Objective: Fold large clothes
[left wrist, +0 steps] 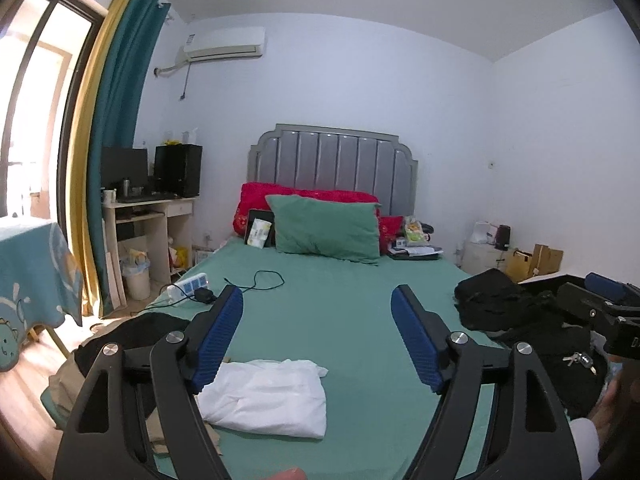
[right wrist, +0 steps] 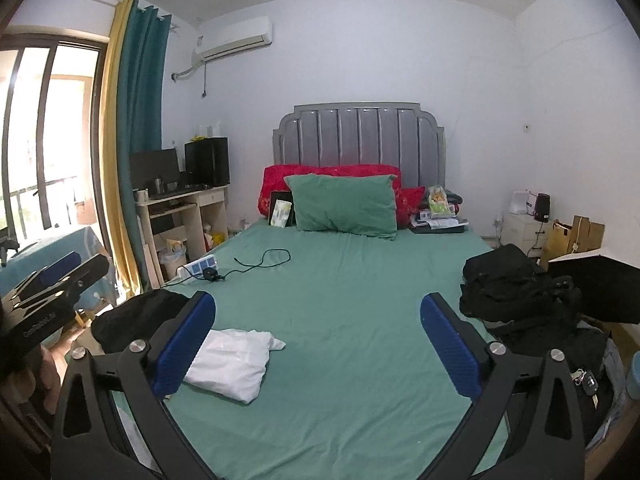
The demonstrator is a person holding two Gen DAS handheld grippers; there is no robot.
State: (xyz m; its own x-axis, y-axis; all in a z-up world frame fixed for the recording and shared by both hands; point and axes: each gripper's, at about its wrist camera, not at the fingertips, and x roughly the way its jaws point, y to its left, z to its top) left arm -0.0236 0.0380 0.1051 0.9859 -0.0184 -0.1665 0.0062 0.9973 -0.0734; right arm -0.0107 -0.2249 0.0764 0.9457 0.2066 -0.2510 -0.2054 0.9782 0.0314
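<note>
- Two grippers hang above the near end of the bed (left wrist: 340,300); the left gripper (left wrist: 316,332) and the right gripper (right wrist: 316,340) both have their jaws wide apart, with nothing between them.
- One white garment (left wrist: 268,396) lies already folded on the green sheet, near the left gripper; it looks thin, soft and light.
- Several black clothes (right wrist: 516,284) lie in a loose pile at the right edge of the bed, well apart from the white one.
- The black cloth is probably heavier and limp, so it will sag; I would take it by two corners or the shoulders, not the middle.
- Some keys (right wrist: 586,380) rest on the dark cloth near the right gripper and may catch.
</note>
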